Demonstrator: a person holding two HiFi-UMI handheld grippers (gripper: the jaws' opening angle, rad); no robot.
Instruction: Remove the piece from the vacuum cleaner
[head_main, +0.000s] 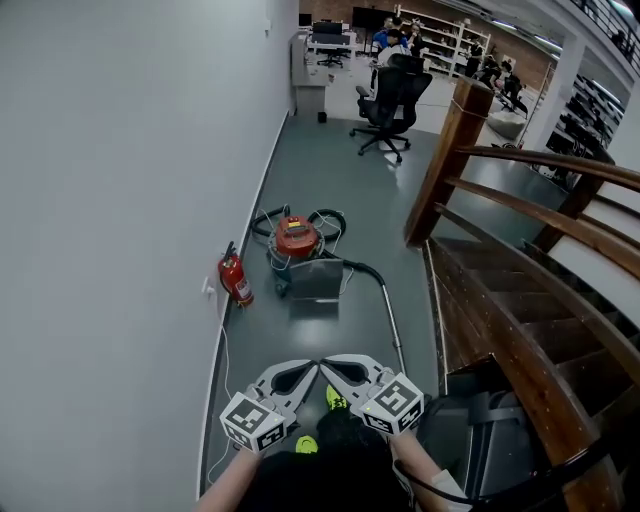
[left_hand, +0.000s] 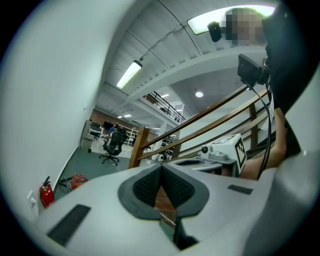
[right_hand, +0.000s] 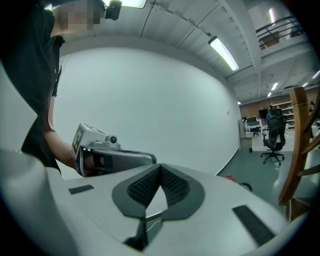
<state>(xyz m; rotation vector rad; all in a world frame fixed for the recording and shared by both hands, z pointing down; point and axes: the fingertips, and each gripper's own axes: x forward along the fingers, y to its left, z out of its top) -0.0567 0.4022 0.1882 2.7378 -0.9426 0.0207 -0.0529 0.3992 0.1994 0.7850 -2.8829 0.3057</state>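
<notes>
Plainly, I was only at the approach, with nothing yet touched; the left gripper (head_main: 305, 372) and the right gripper (head_main: 336, 368) sat low in the head view, tips nearly meeting, each with its jaws pressed together and nothing between the pads; the vacuum cleaner (head_main: 296, 237), red-topped, stood on the grey floor (head_main: 340, 170) ahead, close to the white wall (head_main: 120, 200) and just beside a fire extinguisher (head_main: 236, 278), well apart from both grippers; its hose (head_main: 325, 215) looped round it, and a long wand (head_main: 393, 318) ran from it along the floor toward me, beside the foot of the wooden staircase (head_main: 500, 320); which piece was meant to come off I could not tell from that far; I judged the next move called for closing the gap to the machine, getting down to floor level, opening one gripper for the piece and perhaps steadying the body with the other.
</notes>
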